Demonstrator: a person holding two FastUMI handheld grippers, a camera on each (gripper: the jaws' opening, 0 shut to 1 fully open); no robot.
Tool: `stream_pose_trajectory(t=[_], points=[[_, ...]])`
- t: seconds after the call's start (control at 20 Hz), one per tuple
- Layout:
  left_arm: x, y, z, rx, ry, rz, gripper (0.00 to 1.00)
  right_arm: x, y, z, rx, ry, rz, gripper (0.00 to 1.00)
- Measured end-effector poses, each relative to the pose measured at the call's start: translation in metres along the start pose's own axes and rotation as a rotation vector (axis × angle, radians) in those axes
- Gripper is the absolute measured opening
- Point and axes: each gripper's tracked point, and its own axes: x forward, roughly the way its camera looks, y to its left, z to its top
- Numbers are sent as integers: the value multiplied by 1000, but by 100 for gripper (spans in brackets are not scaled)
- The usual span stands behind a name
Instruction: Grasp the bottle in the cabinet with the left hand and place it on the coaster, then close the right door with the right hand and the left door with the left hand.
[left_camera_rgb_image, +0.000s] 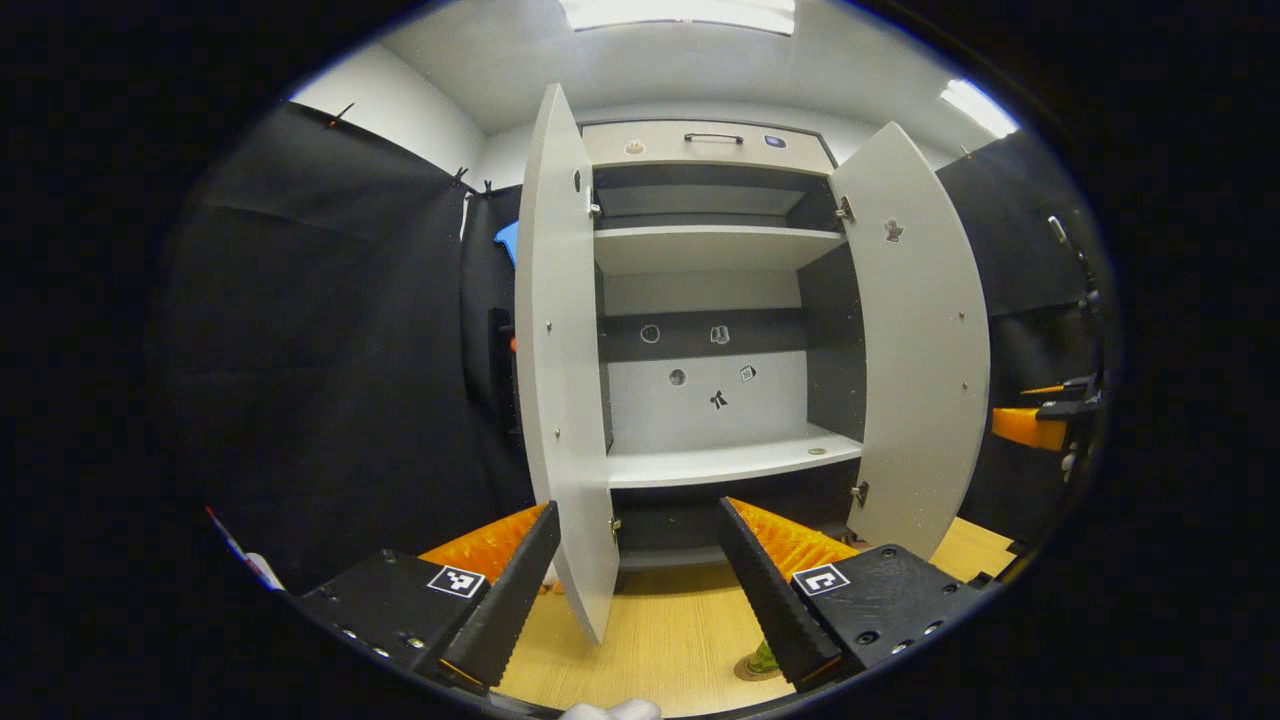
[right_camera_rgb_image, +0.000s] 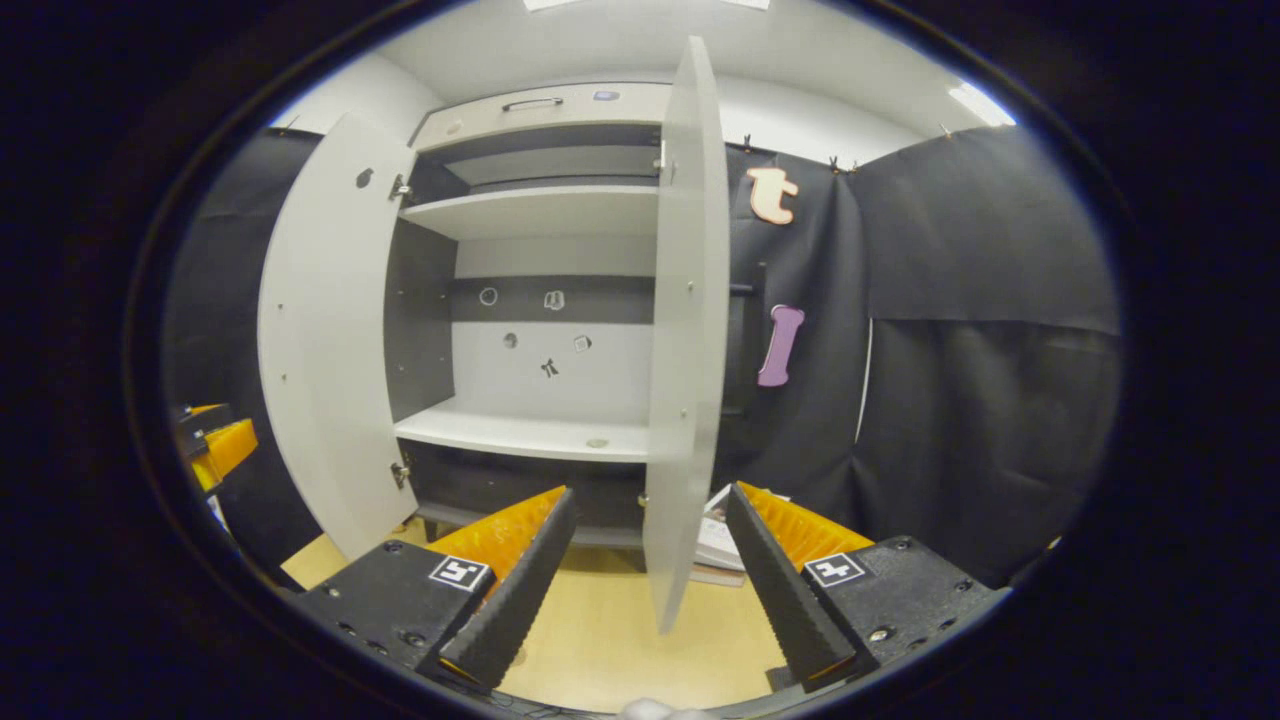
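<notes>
The cabinet (left_camera_rgb_image: 700, 250) stands open on a wooden tabletop (left_camera_rgb_image: 660, 640), its shelves (left_camera_rgb_image: 730, 462) bare. My left gripper (left_camera_rgb_image: 637, 510) is open, and the left door (left_camera_rgb_image: 560, 350) stands edge-on between its fingers, its lower corner close to them. The right door (left_camera_rgb_image: 920, 350) is swung wide. Low beside one finger, a brown round edge with something green on it (left_camera_rgb_image: 760, 662) peeks out, mostly hidden. My right gripper (right_camera_rgb_image: 650, 492) is open, with the right door (right_camera_rgb_image: 685, 350) edge-on between its fingers. The left door (right_camera_rgb_image: 330, 350) hangs open there too.
The other gripper (left_camera_rgb_image: 1040, 420) shows at the far right of the left gripper view, and the left one (right_camera_rgb_image: 215, 445) at the left edge of the right gripper view. A stack of papers (right_camera_rgb_image: 718, 545) lies beside the cabinet base. Black cloth walls surround the booth.
</notes>
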Motion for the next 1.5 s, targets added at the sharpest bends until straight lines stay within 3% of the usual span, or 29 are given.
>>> stream_pose_trajectory(t=[0.3,0.45,0.5,0.75,1.05,1.35,1.5], points=[[0,-19,7,25,3,35,96,27,-104,36,-19,-49,-103,95],[-2,-34,17,27,-2,52,96,54,-133,55,2,-71,-94,99],[-3,-39,20,26,-3,64,97,64,-139,60,1,-72,-80,96],[-14,-55,32,19,-7,140,96,99,-141,76,-14,-79,23,99],[-33,-73,29,31,12,227,96,117,-97,84,-21,-89,211,96],[-44,-88,20,79,21,233,96,113,-89,86,-35,-85,174,99],[-38,-86,22,69,9,198,96,107,-57,79,21,-41,218,96]])
